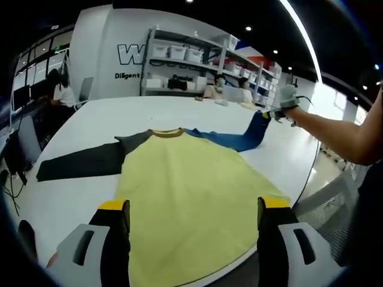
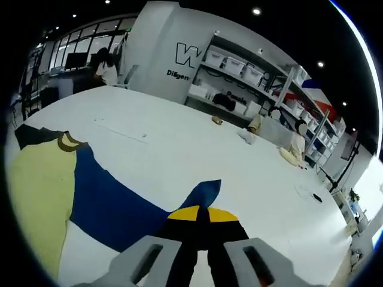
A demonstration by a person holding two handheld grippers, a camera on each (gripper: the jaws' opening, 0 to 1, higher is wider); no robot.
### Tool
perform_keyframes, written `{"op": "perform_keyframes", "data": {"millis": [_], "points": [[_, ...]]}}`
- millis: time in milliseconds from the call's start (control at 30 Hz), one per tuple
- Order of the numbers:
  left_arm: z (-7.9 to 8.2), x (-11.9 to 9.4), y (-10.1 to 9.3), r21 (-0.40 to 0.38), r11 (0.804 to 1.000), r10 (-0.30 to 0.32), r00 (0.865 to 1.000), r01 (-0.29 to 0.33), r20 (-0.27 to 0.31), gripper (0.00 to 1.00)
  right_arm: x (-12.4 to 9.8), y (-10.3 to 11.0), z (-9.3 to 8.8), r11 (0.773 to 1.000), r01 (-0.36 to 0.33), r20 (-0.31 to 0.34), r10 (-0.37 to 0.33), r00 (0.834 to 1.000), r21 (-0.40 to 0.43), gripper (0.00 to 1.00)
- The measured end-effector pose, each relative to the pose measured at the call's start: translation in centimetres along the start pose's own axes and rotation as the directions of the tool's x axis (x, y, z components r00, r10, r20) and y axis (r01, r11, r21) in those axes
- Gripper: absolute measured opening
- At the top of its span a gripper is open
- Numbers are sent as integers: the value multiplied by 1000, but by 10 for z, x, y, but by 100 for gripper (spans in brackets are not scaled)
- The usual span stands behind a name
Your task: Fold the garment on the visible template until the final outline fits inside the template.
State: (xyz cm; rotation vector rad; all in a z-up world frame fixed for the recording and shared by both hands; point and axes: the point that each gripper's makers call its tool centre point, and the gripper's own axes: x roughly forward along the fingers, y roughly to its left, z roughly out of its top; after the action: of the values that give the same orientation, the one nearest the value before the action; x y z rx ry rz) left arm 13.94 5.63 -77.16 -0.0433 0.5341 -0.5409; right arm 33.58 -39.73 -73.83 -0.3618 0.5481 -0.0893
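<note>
Spanning a shelf-lined room (image 1: 179, 54), white table (image 1: 90, 119)

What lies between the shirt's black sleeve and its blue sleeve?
In the left gripper view, the yellow body with its brown collar lies between the black sleeve and blue sleeve.

Each gripper carries black fingers (image 1: 117, 239) capped with yellow tips on pale grey moulded housings with dark slots, while the person's right hand (image 1: 288, 95) wears a light grey glove above a bare forearm.
</note>
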Motion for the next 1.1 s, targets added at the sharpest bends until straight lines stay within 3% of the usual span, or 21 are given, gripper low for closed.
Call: {"op": "perform_keyframes", "data": {"millis": [600, 1100], "points": [[5, -2, -2, 11, 1000, -6, 1000, 6, 24, 85, -17, 80, 60, 991, -123, 76, 127, 989, -52, 0], [5, -2, 5, 26, 1000, 11, 999, -12, 30, 90, -21, 174, 109, 953, -268, 129, 287, 949, -142, 0]]}}
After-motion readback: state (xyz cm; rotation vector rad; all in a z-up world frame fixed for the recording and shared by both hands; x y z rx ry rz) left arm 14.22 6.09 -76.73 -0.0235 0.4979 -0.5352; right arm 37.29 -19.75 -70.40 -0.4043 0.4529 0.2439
